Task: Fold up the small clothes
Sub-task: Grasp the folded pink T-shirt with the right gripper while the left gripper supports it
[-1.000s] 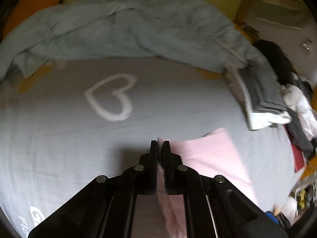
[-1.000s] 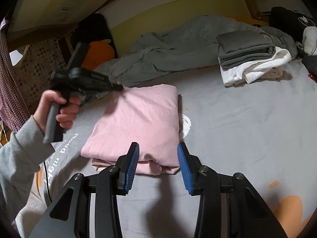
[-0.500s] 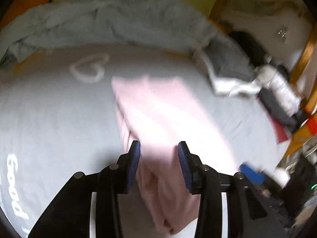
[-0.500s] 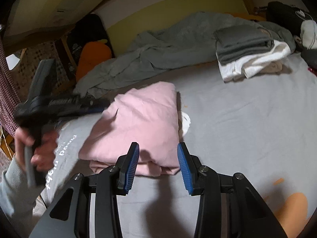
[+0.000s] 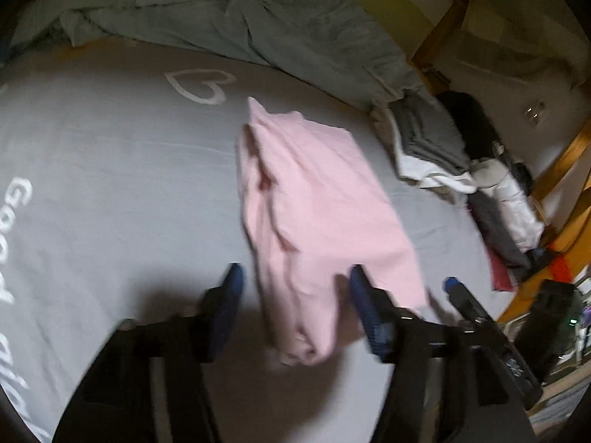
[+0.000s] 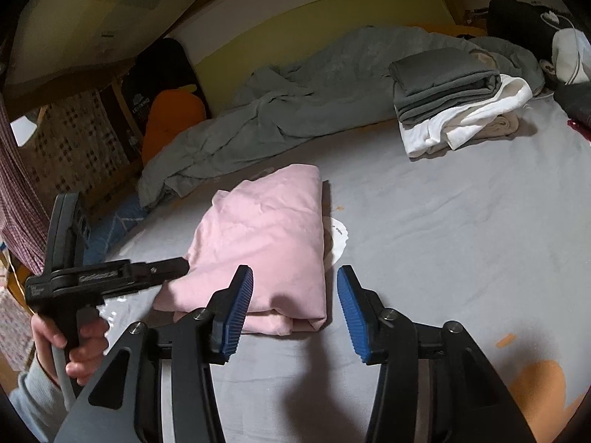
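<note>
Pink folded garment before right claw

A dim bedroom. A bed covered by a grey sheet fills most of the view; the sheet carries a white heart outline and white lettering along one edge. A rumpled grey-green duvet lies bunched along the far side, against a yellow-green wall panel. Wooden beams frame the pale wall above. An orange cushion leans in the corner beside a checked hanging cloth.
</note>
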{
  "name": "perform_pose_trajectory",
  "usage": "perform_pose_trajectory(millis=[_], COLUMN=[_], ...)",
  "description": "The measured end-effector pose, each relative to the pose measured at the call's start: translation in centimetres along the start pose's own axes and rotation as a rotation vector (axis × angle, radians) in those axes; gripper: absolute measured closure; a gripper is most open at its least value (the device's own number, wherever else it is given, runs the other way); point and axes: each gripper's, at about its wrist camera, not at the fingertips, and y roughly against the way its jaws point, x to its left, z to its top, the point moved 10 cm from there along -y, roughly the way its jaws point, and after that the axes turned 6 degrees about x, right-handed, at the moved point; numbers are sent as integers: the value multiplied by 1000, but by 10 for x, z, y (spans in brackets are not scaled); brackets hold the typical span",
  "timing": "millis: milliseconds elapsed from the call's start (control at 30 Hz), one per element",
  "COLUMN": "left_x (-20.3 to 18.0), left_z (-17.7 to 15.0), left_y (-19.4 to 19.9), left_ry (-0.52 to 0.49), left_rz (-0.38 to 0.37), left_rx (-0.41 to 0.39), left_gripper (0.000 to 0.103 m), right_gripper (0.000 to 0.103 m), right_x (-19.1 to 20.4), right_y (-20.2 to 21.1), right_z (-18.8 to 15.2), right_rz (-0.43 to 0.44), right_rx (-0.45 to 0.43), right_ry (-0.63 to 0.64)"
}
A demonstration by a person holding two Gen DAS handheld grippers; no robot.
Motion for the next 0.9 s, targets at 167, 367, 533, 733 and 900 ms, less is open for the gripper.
perform_pose_trajectory(millis=[167, 367, 533, 733, 900], left_x=[-6, 14, 18, 13, -2], left_z=[14, 15, 15, 16, 14], left_y=[-8, -34, -41, -43, -44], left_ry=[-24, -33, 0, -17, -41], left_rz=[57, 177, 135, 119, 89], left_rx=[-9, 79, 85, 70, 83], left_gripper=[24, 21, 17, 24, 61], right_gripper=[46, 32, 32, 44, 64], right_x=[-6, -5, -23, -21, -5], right_y=[2, -39, -92, -120, -137], right_z=[11, 47, 47, 40, 32], right_rz=[28, 164, 182, 291, 359], right_rx=[8, 196, 369, 455, 506], right_ry=[-39, -50, -99, -94, -92])
